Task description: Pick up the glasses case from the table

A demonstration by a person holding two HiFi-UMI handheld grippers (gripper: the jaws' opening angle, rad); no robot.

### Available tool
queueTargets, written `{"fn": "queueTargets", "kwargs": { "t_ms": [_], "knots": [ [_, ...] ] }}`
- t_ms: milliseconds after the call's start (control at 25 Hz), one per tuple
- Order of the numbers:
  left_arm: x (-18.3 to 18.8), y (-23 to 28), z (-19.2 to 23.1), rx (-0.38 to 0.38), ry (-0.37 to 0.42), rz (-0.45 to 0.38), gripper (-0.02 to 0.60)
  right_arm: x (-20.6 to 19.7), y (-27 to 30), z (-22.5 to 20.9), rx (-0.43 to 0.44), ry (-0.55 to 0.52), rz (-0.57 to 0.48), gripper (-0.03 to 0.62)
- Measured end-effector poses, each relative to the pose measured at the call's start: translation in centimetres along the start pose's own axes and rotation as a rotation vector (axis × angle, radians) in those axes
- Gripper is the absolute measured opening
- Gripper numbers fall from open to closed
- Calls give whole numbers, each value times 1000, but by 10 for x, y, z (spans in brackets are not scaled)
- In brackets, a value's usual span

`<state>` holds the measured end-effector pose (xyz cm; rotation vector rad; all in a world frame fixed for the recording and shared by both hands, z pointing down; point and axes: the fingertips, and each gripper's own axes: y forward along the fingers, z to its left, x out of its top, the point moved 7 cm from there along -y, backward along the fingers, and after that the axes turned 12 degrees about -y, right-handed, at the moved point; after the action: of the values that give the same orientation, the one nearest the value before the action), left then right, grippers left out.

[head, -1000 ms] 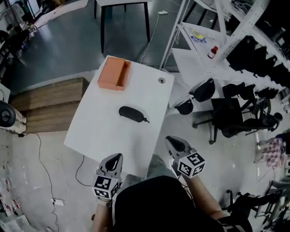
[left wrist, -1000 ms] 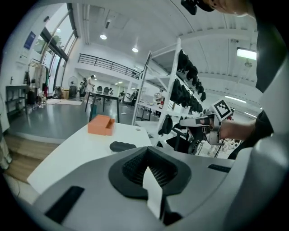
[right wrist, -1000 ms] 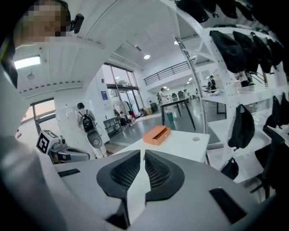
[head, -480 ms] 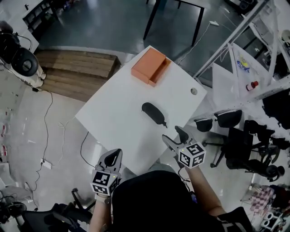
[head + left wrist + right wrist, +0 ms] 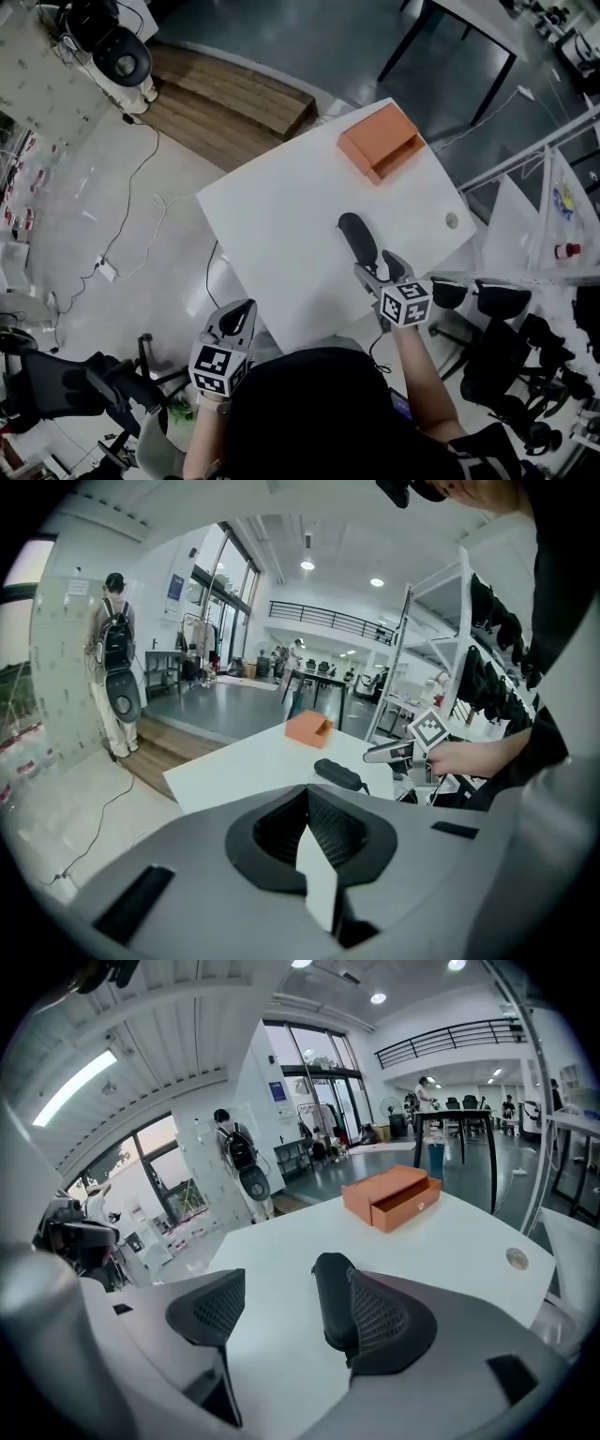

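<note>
The black glasses case (image 5: 357,236) lies near the right edge of the white table (image 5: 281,216). My right gripper (image 5: 380,265) has reached its near end. In the right gripper view the case (image 5: 333,1309) lies between the two fingers, close against the right finger (image 5: 384,1321) and well apart from the left one. The jaws of the right gripper (image 5: 286,1297) are opening and do not press on the case. My left gripper (image 5: 242,314) hangs off the table's near edge, shut and empty (image 5: 309,803). From there the case (image 5: 337,773) shows far ahead.
An orange box (image 5: 380,145) with its drawer partly out stands at the table's far corner. A cable hole (image 5: 452,221) is near the right edge. Black office chairs (image 5: 506,347) stand to the right, a wooden platform (image 5: 234,84) beyond, and cables (image 5: 141,234) on the floor to the left.
The right gripper has moved forward and down over the table to the case, and its jaws have gone from shut to wide apart. The left gripper has shifted a little. The head view has swung round.
</note>
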<state>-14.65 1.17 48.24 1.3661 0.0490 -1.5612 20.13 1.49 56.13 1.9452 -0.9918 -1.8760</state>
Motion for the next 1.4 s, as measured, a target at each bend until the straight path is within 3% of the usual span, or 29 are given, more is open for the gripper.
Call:
{"fn": "queueTargets", "kwargs": {
  "t_ms": [480, 840, 1000, 1240, 1400],
  "knots": [
    [-17, -13, -12, 207, -120, -6, 18, -41, 83, -56, 56, -8, 172, 370],
    [-32, -26, -10, 269, -154, -11, 18, -62, 123, -53, 81, -24, 268, 387],
    [-35, -33, -10, 303, -182, -14, 18, -61, 127, -48, 47, -48, 280, 391],
    [-38, -38, -14, 296, -162, -8, 18, -66, 129, -33, -25, -259, 341, 405],
    [-42, -42, -13, 297, -165, -2, 18, -66, 129, -37, -37, -249, 340, 400]
  ]
}}
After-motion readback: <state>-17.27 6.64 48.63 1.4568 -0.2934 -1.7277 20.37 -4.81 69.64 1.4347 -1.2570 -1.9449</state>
